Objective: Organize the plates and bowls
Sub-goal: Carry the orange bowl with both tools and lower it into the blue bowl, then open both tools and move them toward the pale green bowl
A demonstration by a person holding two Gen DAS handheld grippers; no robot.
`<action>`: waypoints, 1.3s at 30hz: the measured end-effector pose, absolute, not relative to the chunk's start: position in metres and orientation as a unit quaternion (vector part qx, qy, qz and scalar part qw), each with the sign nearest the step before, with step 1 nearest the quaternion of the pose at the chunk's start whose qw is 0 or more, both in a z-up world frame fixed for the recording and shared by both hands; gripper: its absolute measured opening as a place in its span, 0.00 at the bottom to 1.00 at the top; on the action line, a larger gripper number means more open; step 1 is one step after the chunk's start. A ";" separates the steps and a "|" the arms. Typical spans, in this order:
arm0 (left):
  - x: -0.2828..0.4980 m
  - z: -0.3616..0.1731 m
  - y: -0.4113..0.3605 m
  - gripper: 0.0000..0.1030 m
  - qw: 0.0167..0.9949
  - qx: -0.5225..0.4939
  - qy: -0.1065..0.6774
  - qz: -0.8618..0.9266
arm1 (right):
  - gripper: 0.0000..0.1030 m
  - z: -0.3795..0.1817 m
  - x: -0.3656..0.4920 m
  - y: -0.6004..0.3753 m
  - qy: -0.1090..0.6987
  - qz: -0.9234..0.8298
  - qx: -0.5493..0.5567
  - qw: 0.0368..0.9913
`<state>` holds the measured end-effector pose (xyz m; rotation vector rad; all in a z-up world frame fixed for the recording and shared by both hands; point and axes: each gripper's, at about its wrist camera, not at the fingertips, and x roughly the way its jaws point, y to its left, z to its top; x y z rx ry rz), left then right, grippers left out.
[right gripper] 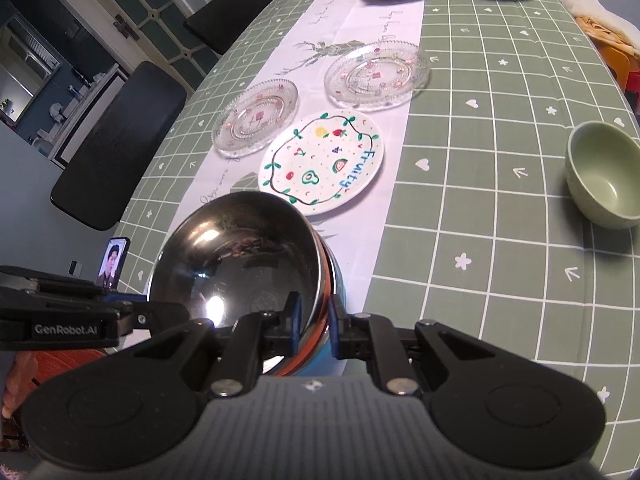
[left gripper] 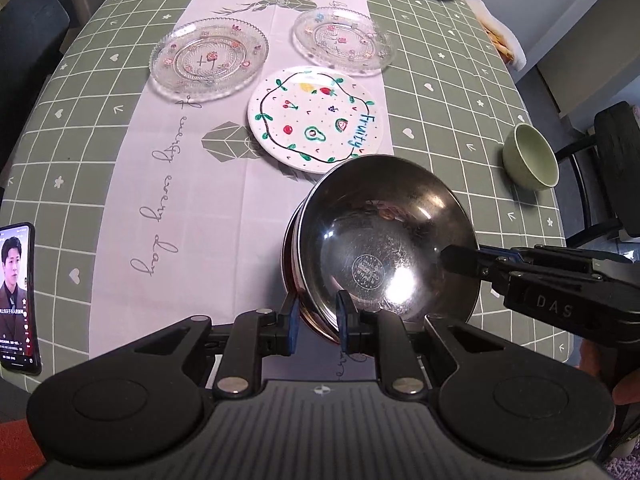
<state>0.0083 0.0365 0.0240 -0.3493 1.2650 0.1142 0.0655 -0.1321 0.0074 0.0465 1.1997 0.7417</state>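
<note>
Green checked tablecloth (left gripper: 440, 80); both grippers' jaws clamp shiny (scuffed, mirror-like) steel bowl (left gripper: 384, 236) rim.

Nested steel bowls (left gripper: 384, 240) tilted, fruit plate (left gripper: 316, 118), two glass plates (left gripper: 210, 58)

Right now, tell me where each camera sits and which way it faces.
Left wrist: on the left gripper, angled down along the table; its jaws clamp the steel bowl's near rim, the right gripper enters from the right.
Right wrist: on the right gripper, angled down; its jaws clamp the steel bowl, the left gripper enters from the left.
Shared: bowl, fruit plate, two glass plates, green bowl, phone.
</note>
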 end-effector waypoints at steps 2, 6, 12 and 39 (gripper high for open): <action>0.008 0.022 0.036 0.20 0.789 -0.161 0.591 0.052 | 0.12 0.007 0.065 -0.131 0.550 0.341 0.017 0.762; 0.008 0.017 0.036 0.20 0.786 -0.162 0.595 0.051 | 0.12 0.007 0.065 -0.130 0.550 0.340 0.014 0.762; 0.010 0.012 0.037 0.20 0.782 -0.163 0.599 0.053 | 0.13 0.007 0.063 -0.128 0.547 0.342 0.007 0.764; 0.009 0.057 0.033 0.40 0.838 -0.151 0.524 0.035 | 0.55 0.031 0.063 -0.138 0.505 0.361 0.021 0.784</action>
